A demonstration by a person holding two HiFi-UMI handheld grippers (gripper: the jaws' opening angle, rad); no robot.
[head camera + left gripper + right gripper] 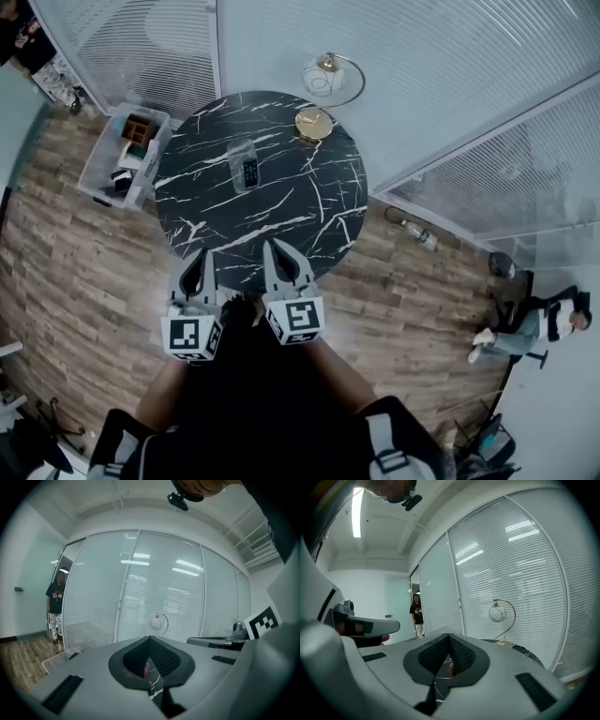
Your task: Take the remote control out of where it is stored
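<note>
The dark remote control [250,172] lies in a clear holder [239,153] near the middle of a round black marble table [309,225]. My left gripper [201,255] and right gripper [271,246] hover side by side over the table's near edge, well short of the holder. Both point toward it, and both are shut with nothing between the jaws. In the left gripper view the left gripper's [150,638] tips meet, and in the right gripper view the right gripper's [449,635] tips meet too. The remote does not show in either gripper view.
A globe lamp [322,77] on a gold base [313,123] stands at the table's far edge, against glass walls with blinds. A clear bin [101,169] of items sits on the wood floor at the left, and a bottle [418,234] lies on the floor at the right. A person [55,604] stands by the glass.
</note>
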